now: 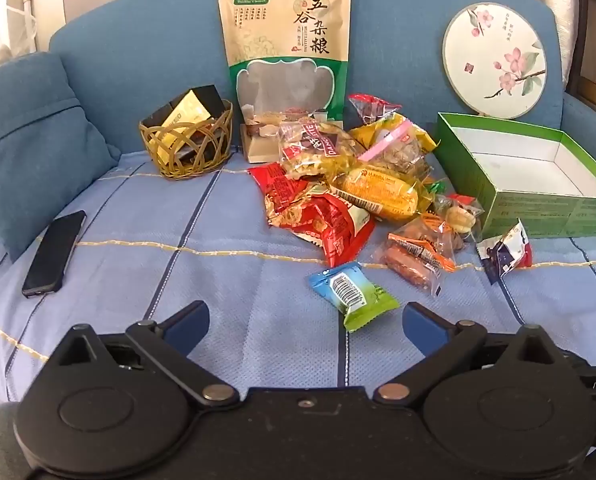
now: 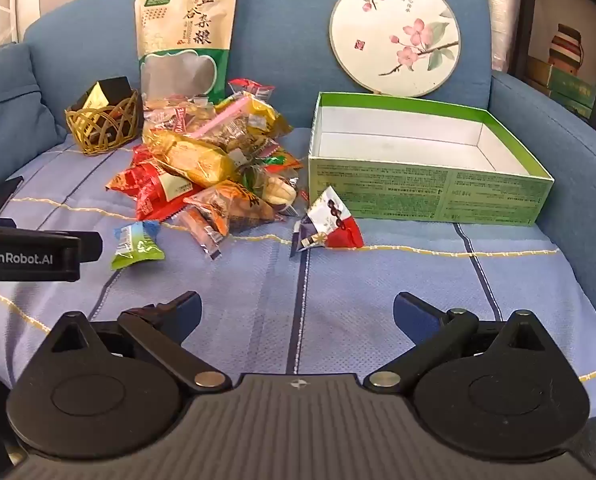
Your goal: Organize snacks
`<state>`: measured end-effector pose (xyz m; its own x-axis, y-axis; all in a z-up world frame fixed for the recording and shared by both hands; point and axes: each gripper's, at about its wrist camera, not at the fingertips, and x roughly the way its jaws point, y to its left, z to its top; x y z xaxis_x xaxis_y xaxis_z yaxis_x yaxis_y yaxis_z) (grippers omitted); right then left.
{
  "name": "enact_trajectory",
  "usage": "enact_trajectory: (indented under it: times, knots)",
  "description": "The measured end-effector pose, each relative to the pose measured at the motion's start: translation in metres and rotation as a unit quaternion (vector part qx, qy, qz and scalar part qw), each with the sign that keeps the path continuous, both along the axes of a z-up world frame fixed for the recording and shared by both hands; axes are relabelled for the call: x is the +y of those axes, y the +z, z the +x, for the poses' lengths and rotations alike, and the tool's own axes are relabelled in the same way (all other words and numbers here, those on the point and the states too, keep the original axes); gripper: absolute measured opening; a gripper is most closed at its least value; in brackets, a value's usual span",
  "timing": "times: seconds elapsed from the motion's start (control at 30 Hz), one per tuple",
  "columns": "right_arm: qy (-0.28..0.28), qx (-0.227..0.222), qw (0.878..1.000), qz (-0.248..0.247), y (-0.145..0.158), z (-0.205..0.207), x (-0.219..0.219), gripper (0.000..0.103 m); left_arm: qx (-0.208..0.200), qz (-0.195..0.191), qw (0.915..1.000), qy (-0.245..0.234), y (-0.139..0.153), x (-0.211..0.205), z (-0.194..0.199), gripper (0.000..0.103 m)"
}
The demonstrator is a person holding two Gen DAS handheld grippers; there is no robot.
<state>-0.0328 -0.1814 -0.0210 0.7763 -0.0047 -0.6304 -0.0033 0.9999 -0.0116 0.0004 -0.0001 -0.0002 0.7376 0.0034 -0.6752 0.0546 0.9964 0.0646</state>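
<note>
Both grippers, left [image 1: 303, 320] and right [image 2: 298, 312], hang wide open, empty; snack pile [image 1: 349, 184] mid-frame, green box [image 2: 429, 192] right.

A woven cloth cover [image 1: 226, 280] with a fine dotted texture was seen on the sofa. The snack wrappers [image 1: 329, 216] looked like glossy, crinkled plastic. The green box [image 2: 429, 196] appeared to be matt cardboard, the basket [image 1: 186, 140] woven cane, the phone [image 1: 54, 254] smooth and dark.
</note>
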Motion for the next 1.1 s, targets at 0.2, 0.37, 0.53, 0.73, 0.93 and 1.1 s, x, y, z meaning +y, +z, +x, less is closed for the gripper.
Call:
enact_trajectory:
  times: [0.2, 0.37, 0.53, 0.73, 0.93, 1.1]
  knots:
    - [-0.004, -0.003, 1.000, 0.001, 0.008, -0.003, 0.004, 0.103, -0.008, -0.008, 0.9999, 0.002, 0.008, 0.005, 0.002, 0.103]
    - [-0.011, -0.002, 1.000, 0.003, 0.018, -0.005, 0.007, 0.103, -0.010, -0.013, 0.9999, 0.003, 0.013, 0.004, -0.005, 0.103]
    - [-0.010, -0.009, 1.000, 0.008, 0.015, -0.005, 0.001, 0.103, -0.011, -0.017, 0.9998, 0.000, 0.013, 0.004, -0.007, 0.103]
    - [-0.007, -0.014, 1.000, 0.006, 0.015, -0.006, 0.001, 0.103, -0.012, -0.017, 0.9998, -0.007, 0.014, 0.000, -0.008, 0.103]
    - [-0.007, -0.015, 1.000, 0.005, 0.015, -0.006, 0.002, 0.103, -0.013, -0.018, 0.9997, -0.007, 0.014, -0.001, -0.009, 0.103]
    - [-0.006, -0.016, 1.000, 0.004, 0.016, -0.006, 0.002, 0.103, -0.012, -0.018, 0.9997, -0.011, 0.015, -0.004, -0.008, 0.103]
